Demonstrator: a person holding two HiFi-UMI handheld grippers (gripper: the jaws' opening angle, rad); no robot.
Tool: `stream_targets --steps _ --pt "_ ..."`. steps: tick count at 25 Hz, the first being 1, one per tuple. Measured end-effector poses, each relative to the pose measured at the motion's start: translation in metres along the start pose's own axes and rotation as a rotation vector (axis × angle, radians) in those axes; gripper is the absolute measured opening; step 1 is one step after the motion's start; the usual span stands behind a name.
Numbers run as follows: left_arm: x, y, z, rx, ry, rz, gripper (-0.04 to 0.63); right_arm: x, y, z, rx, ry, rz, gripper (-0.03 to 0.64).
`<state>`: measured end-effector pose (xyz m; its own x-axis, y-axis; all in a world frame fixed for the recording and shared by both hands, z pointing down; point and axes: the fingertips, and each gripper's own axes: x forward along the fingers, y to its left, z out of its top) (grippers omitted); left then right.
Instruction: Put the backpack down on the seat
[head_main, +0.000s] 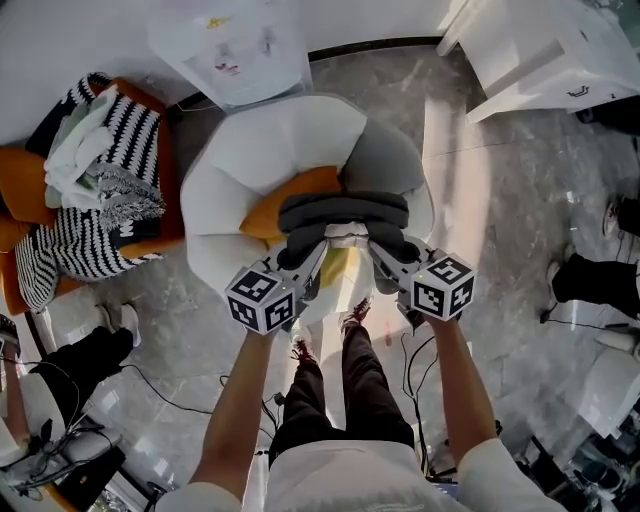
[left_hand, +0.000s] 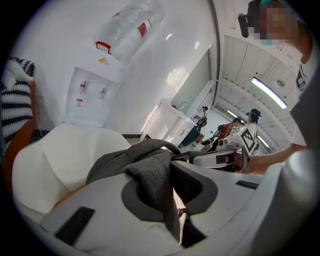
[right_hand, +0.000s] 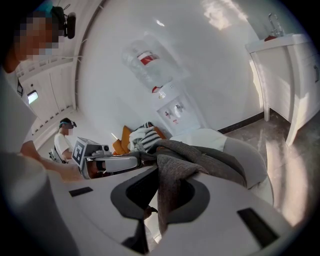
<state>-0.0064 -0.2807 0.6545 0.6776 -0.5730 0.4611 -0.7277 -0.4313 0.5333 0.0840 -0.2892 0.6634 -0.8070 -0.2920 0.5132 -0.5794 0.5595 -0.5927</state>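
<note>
Over the chair's (head_main: 225, 200) front edge hangs the backpack (head_main: 345, 212), left gripper (head_main: 303, 262) and right gripper (head_main: 388, 255) both clamped on its straps (left_hand: 152, 175), so I'd say mid-lowering, next ease it down and let go.

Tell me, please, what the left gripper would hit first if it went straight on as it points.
Beyond the backpack strap it grips, the left gripper would likely meet the white armchair, near its orange cushion; depth is unclear.

white t-shirt (head_main: 350, 478), dark trousers (head_main: 335, 385), white left gripper (head_main: 308, 250), white right gripper (head_main: 383, 250)
</note>
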Motion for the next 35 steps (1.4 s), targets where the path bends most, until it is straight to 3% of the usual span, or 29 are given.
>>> stream_targets --steps 16,26,35 --pt "0.039 0.025 -0.009 0.003 0.027 0.048 0.057 0.023 -0.039 0.002 -0.012 -0.011 0.025 0.037" --pt "0.059 0.055 0.005 -0.022 -0.028 0.093 0.057 0.051 -0.056 0.009 -0.041 0.011 0.035 0.037" --pt "0.082 0.079 0.002 -0.025 -0.027 0.118 0.06 0.073 -0.08 0.017 -0.064 0.034 0.029 0.037"
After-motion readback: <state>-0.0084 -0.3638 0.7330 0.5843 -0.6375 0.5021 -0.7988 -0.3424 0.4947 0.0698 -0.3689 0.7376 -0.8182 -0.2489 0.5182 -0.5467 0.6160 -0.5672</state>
